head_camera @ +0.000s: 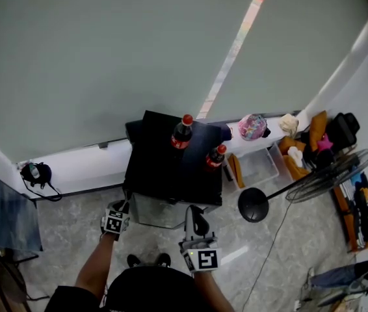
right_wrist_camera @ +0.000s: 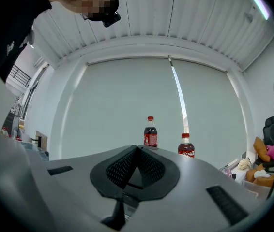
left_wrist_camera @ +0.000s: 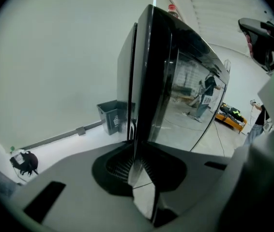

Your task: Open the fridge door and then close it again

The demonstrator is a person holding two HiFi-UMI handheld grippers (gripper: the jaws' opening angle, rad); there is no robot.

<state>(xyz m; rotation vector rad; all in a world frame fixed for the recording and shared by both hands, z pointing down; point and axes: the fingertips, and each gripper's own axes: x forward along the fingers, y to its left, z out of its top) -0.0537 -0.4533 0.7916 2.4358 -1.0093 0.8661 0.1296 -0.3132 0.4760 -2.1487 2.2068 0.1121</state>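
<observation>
A small black fridge [head_camera: 171, 168] stands against the pale wall, with two cola bottles [head_camera: 183, 132] [head_camera: 216, 156] on its top. My left gripper [head_camera: 120, 208] is at the fridge's front left corner. In the left gripper view it [left_wrist_camera: 136, 163] is shut on the edge of the glossy fridge door [left_wrist_camera: 185, 91], which runs up between the pads. A thin dark slit separates door and body. My right gripper [head_camera: 196, 216] is in front of the door, apart from it. Its pads [right_wrist_camera: 137, 151] meet with nothing between them; both bottles [right_wrist_camera: 150, 132] [right_wrist_camera: 186, 146] show beyond.
A standing fan [head_camera: 330, 176] with a round base [head_camera: 254, 205] is right of the fridge, near a clear bin [head_camera: 257, 168] and soft toys. A grey bin [left_wrist_camera: 113, 116] sits behind the fridge. A black device with cables [head_camera: 36, 173] lies at the left.
</observation>
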